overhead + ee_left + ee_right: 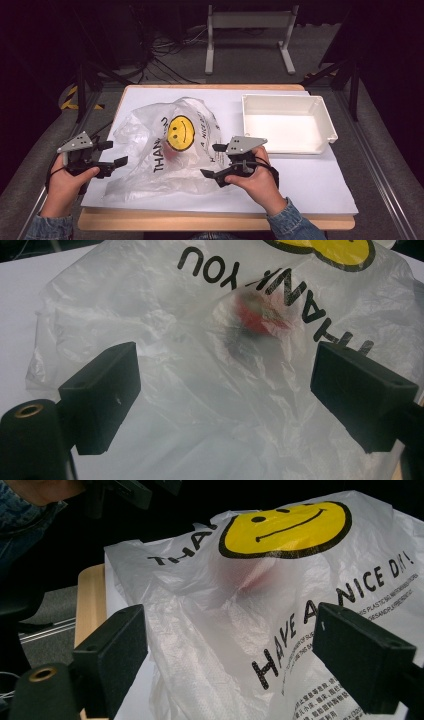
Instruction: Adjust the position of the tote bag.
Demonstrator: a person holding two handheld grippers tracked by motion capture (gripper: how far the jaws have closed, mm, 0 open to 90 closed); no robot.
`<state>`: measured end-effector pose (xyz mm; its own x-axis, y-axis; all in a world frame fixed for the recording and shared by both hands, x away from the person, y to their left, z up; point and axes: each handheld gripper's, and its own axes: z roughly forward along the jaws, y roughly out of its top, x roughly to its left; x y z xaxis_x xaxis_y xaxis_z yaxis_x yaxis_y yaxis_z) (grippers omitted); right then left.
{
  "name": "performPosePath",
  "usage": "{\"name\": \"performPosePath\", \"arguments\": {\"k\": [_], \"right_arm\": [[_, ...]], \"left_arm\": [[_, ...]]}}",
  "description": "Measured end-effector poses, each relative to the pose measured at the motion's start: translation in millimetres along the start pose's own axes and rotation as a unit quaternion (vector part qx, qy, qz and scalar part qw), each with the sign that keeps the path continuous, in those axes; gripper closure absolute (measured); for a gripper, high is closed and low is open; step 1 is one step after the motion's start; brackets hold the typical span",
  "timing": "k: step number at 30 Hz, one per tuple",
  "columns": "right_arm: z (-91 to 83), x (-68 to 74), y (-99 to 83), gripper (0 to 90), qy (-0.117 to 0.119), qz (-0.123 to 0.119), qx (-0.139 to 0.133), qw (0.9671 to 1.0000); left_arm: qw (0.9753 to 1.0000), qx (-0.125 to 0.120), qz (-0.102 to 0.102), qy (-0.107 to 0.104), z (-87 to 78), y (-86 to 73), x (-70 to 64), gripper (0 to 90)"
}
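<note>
Tray (327,131) beyond bag (150,150), right.

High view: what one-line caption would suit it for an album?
Two open hand-held grippers, left and right, flank a smiley-face plastic bag beside a white bin.

The high view looks forward and down over my whole white-topped desk (310,185) from above its near edge. My left gripper view rides low and close, facing right across the crinkled translucent plastic bag with the yellow smiley face (200,390). My right gripper view faces left over it, equally near. All three share that bag (165,150).
</note>
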<state>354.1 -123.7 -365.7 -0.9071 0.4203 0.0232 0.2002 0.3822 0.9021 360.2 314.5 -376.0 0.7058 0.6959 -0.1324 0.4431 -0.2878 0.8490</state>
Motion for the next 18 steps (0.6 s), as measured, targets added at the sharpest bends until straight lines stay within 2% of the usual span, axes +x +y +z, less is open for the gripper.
{"name": "performPosePath", "arguments": {"k": [10, 13, 18], "right_arm": [[17.8, 3.2, -15.5, 14.7, -0.012, 0.016, -0.020, 0.9996], [20.2, 3.9, -18.1, 16.4, -0.017, 0.019, -0.021, 0.9994], [25.5, 4.8, -23.5, 16.5, -0.011, 0.029, -0.016, 0.9994]], "left_arm": [[1.0000, -0.001, 0.001, 0.000, -0.1, -0.3, 0.6, 13.5], [1.0000, -0.001, 0.001, 0.000, -0.1, -0.4, 0.8, 13.5], [1.0000, -0.001, 0.001, 0.000, -0.1, -0.5, 0.9, 13.4]]}}
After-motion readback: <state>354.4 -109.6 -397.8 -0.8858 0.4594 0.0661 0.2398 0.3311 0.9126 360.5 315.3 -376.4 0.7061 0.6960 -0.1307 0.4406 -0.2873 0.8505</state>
